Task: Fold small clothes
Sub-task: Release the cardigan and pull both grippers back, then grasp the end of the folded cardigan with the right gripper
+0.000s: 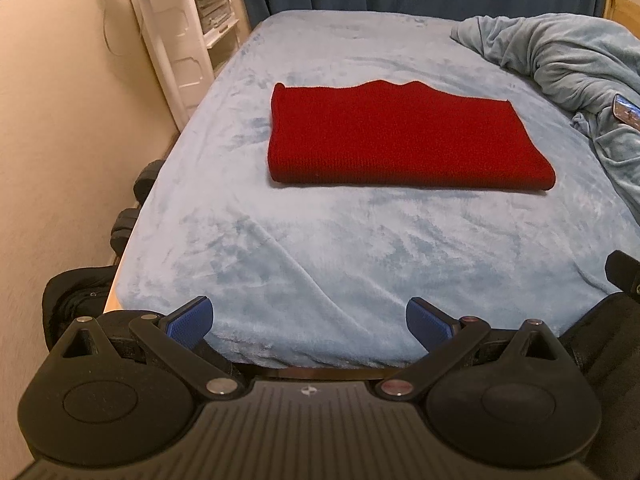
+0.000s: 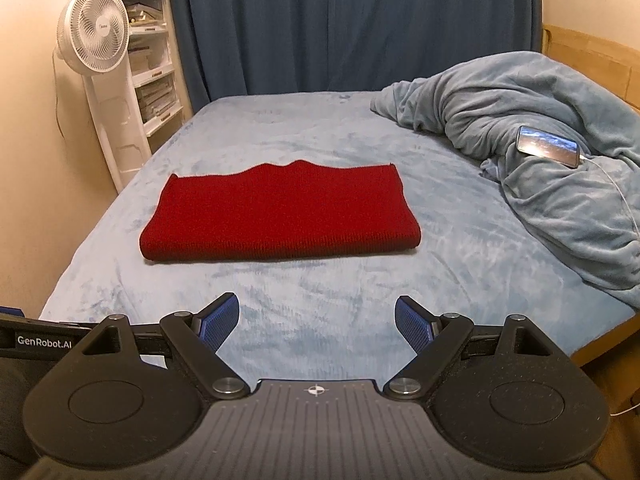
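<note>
A red knit garment (image 1: 404, 140) lies folded into a flat rectangle on the light blue bed sheet (image 1: 304, 248); it also shows in the right wrist view (image 2: 280, 216). My left gripper (image 1: 310, 320) is open and empty, held above the bed's near edge, well short of the garment. My right gripper (image 2: 316, 320) is open and empty, over the near part of the sheet (image 2: 320, 300), also short of the garment. Part of the left gripper's body (image 2: 36, 338) shows at the left edge of the right wrist view.
A crumpled grey-blue blanket (image 2: 540, 148) is piled on the bed's right side with a phone (image 2: 548, 146) and cable on it. A white fan (image 2: 94, 40) and shelves stand left of the bed. Dark blue curtains (image 2: 352, 24) hang behind. Black bags (image 1: 76, 300) lie on the floor at left.
</note>
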Demonstrator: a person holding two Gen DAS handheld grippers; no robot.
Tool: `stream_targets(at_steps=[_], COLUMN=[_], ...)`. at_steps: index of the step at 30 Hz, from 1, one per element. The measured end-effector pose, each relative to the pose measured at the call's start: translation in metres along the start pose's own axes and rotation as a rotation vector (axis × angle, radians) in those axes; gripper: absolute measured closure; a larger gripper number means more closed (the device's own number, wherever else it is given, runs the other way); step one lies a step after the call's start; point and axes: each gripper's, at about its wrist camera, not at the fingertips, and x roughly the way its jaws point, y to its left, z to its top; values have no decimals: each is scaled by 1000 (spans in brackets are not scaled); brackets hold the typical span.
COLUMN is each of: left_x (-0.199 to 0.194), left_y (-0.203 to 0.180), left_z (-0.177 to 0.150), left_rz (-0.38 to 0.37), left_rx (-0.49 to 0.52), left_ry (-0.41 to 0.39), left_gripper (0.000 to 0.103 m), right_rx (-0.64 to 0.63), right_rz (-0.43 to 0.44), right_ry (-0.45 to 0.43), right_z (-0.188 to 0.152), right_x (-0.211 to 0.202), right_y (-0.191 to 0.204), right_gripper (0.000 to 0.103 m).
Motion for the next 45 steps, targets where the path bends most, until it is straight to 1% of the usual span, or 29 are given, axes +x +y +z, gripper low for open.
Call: stream_targets(at_steps=[7,12,14,16,18,21,22,24,26,29,33,34,36,38,42,44,45], left_x=[20,41,54,70,88,111,120,136,153,180,210,215,224,231,238,242,243], left_y=[1,4,8,16,25,36,39,45,52,61,70,71,72,73,76,81,84], left_z=[13,27,34,44,57,75,82,94,104,116,121,120,121,124,128,131,132], left_rz=[13,20,28,36,47,63,73,81,93,109,121,122,131,145,159,165,169], left_rx=[-8,-23,-38,-61,-80,-93,-97,-105,-124,-160,-215,-225,-233,-228,-233,-246,-253], left_ry=[30,58,73,86,97,83,74,71,74,93,130,135,150,153,151,151,151], left_gripper=[0,0,0,0,0,0,0,0,0,0,0,0,0,0,0,0,0], right_rx=[1,45,106,194,312,496,566,697,819,941,1046,1055,1045,1018,1064,1073,1061], right_rz=[0,7,22,44,64,117,122,133,118,82,53,57,94,118,105,106,96], right_ry=[44,92,123,143,159,206,226,238,233,214,235,241,244,223,199,191,184], right_z=[3,8,13,19,26,34,36,37,39,37,28,27,28,32,32,37,42], right_x=[22,50,70,90,119,173,192,225,257,291,322,328,340,350,362,365,365], right_y=[-1,-10,-21,-37,-58,-93,-106,-129,-151,-175,-193,-195,-196,-197,-200,-202,-202], right_gripper=[17,16,16,15,15,14,14,14,14,14,14,14,14,14,14,38,79])
